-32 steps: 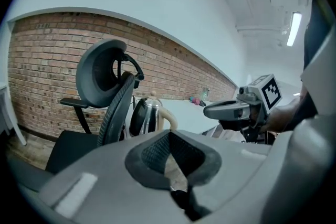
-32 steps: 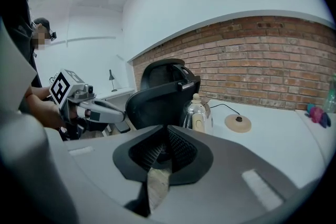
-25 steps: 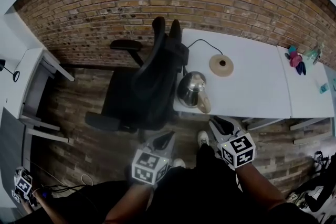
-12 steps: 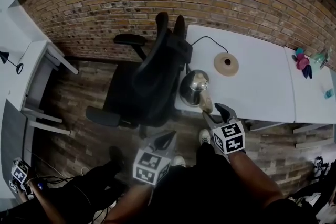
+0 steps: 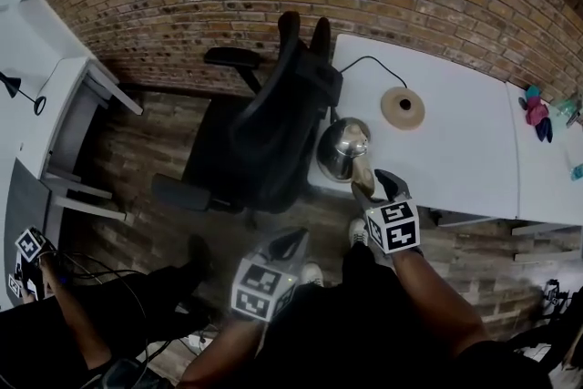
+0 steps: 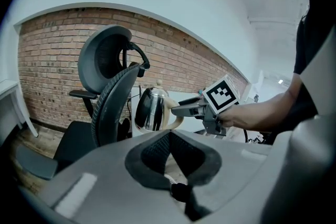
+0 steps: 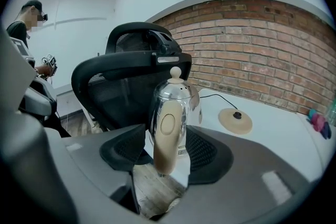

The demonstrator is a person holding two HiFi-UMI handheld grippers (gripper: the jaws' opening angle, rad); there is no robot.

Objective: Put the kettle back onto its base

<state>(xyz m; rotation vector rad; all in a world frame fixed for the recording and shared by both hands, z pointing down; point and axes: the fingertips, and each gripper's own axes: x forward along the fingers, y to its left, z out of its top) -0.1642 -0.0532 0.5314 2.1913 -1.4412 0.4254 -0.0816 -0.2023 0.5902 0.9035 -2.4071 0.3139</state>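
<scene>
The right gripper has just been opening its jaws, and they now stand wide. The cream handle of the polished steel kettle stands between them. In the right gripper view a gap shows on each side of the handle, so the pads are not pressing on it and nothing is held yet.

The handle's long axis runs upright, with one jaw to each side of it, so closing them would take it across its narrow width. The kettle body lies straight ahead along the gripper's line, just past the handle. It stands upright at the near left corner of the white counter, close beside the black mesh office chair.

The round cream base with a dark centre stud and black cord lies flat on the same counter and is bare. It is beyond the kettle and off to the right as the right gripper looks, apart from the kettle and not touching it. Judging by this, the carry runs away from the person and to the right, after a lift by the handle.

The left gripper hangs low over the wooden floor, well short of the counter. Its jaw tips are together on nothing. The right hand is plainly the nearer one, and the one lined up for the grasp.
</scene>
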